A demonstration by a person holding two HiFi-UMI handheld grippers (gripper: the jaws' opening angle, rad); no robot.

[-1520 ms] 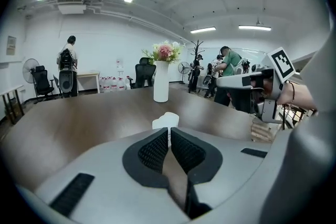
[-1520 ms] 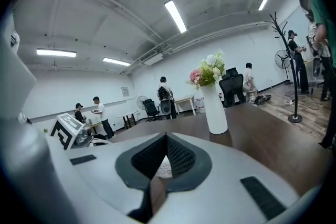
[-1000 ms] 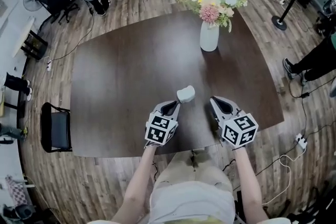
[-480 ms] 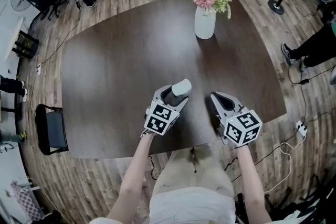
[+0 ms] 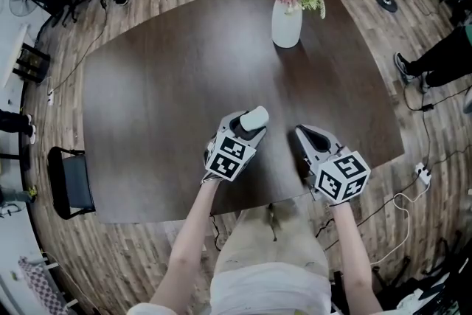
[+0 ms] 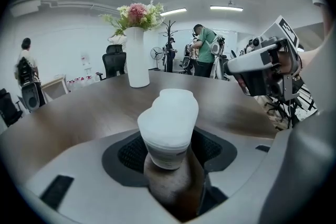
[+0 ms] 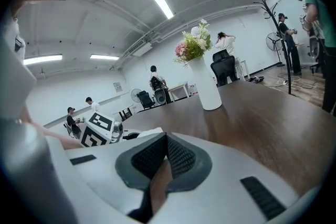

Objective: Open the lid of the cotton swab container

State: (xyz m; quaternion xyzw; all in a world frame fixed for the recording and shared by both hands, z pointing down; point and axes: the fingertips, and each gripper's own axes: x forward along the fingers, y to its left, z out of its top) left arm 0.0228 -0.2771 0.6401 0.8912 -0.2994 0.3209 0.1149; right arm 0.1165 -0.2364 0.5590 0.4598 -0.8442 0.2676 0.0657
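Note:
The cotton swab container [image 5: 257, 116] is a small white tub with a wavy lid, near the front of the dark table [image 5: 169, 70]. My left gripper [image 5: 247, 123] has it between its jaws, which are closing. In the left gripper view the black pads [image 6: 131, 152] sit against both sides of the container [image 6: 168, 118], and its lid sticks out past the tips. My right gripper [image 5: 301, 132] rests just to its right, shut and empty. The right gripper view shows the right gripper [image 7: 166, 138] with its pads together.
A white vase of flowers [image 5: 286, 22] stands at the table's far side. A black chair [image 5: 71, 181] is at the left edge. Cables [image 5: 413, 195] lie on the wooden floor to the right, where a person's leg [image 5: 435, 70] shows.
My left gripper has gone from shut beside the container to spread around it, and moved forward. The right gripper has stayed put.

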